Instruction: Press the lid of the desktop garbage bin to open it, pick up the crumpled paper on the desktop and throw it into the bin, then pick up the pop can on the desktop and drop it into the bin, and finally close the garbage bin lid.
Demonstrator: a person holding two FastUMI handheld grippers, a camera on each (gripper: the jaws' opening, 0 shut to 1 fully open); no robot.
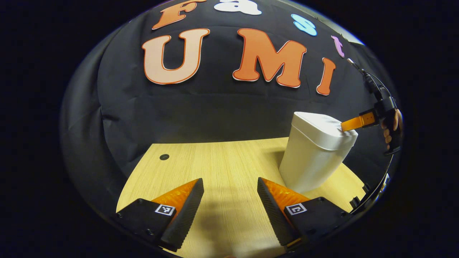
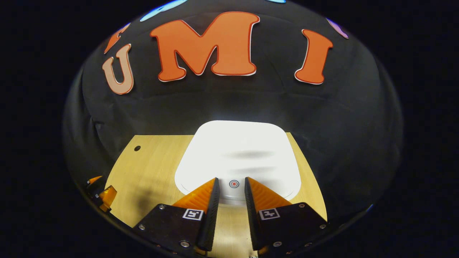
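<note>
- White plastic garbage bin (image 1: 315,154) stands on the right part of the wooden table (image 1: 222,161), close to the black cloth wall (image 1: 200,107); its lid (image 2: 238,154) lies closed and flat
- Left gripper (image 1: 230,184), in the left gripper view, hangs low over bare table just left of the bin, fingers spread wide with nothing between them
- Right gripper (image 2: 231,184), in the right gripper view, sits at the lid's near edge, fingers a narrow gap apart, flanking a small red ring mark (image 2: 233,184) on the lid
- From the left gripper view, the right gripper's fingers (image 1: 356,122) meet the lid's right edge, a hand (image 1: 391,127) holding the handle; whether they press down cannot be told
- Small dark hole (image 1: 164,157) marks the table's far left corner
</note>
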